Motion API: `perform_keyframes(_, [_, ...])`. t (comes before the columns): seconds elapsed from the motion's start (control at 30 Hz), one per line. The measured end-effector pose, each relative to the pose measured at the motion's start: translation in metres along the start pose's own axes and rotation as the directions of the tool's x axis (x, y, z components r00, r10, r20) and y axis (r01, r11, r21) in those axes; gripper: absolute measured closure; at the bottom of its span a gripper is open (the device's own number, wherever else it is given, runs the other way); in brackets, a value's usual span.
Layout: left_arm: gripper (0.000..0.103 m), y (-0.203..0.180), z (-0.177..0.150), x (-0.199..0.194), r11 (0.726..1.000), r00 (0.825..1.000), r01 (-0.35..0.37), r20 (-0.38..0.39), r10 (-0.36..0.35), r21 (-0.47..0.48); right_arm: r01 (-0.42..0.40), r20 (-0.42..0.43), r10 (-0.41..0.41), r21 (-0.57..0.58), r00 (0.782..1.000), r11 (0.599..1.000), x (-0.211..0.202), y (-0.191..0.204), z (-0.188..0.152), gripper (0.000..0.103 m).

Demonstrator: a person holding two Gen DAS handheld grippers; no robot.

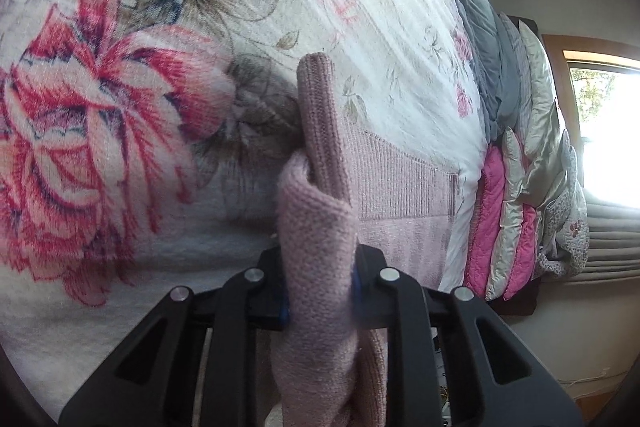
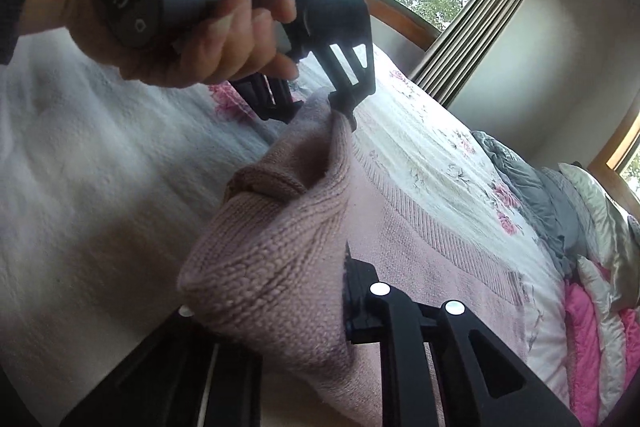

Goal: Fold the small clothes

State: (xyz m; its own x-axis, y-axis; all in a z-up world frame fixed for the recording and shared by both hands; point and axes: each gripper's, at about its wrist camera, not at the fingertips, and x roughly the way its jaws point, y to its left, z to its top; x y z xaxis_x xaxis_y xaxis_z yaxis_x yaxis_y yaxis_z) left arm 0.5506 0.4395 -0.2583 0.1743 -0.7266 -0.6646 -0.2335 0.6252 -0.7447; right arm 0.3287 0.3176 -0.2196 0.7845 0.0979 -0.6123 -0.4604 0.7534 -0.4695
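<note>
A pink knit garment (image 1: pixel 320 227) is pinched between the fingers of the left gripper (image 1: pixel 320 287) and lifted off the floral bed (image 1: pixel 120 107). Its near edge is clamped by the right gripper (image 2: pixel 320 307), whose left finger is hidden under the knit.

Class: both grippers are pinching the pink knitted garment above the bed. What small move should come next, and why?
Probably carry the lifted edge across and lay it on the flat part. Both the left gripper and right gripper clamp the pink knit garment, whose remainder lies spread on the floral bedspread.

Dusty-pink ribbed knit (image 1: pixel 316 227) on white, red-flowered bedspread (image 1: pixel 120 115)
</note>
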Motion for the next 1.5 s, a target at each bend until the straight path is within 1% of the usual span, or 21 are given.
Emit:
perform_keyframes(0.17, [0.083, -0.017, -0.001, -0.004, 1.000, 1.000, -0.021, 0.005, 0.021, 0.018, -0.011, 0.011, 0.010, 0.048, 1.000, 0.999, -0.004, -0.017, 0.004, 0.089])
perform_keyframes(0.47, [0.084, -0.057, -0.009, -0.013, 0.996, 0.998, -0.062, 0.018, 0.061, 0.057, -0.021, 0.030, 0.018, 0.113, 0.999, 0.993, -0.019, -0.039, 0.002, 0.089])
perform_keyframes(0.93, [0.084, -0.124, -0.025, -0.024, 0.984, 0.990, -0.135, 0.046, 0.131, 0.115, -0.039, 0.070, 0.023, 0.233, 0.997, 0.972, -0.048, -0.091, -0.003, 0.091])
perform_keyframes(1.23, [0.084, -0.176, -0.039, -0.014, 0.968, 0.980, -0.196, 0.062, 0.188, 0.160, -0.057, 0.089, 0.029, 0.321, 0.996, 0.945, -0.063, -0.132, -0.018, 0.092])
perform_keyframes(1.5, [0.084, -0.219, -0.049, 0.007, 0.945, 0.963, -0.270, 0.075, 0.260, 0.185, -0.076, 0.097, 0.040, 0.405, 0.994, 0.911, -0.071, -0.169, -0.038, 0.092])
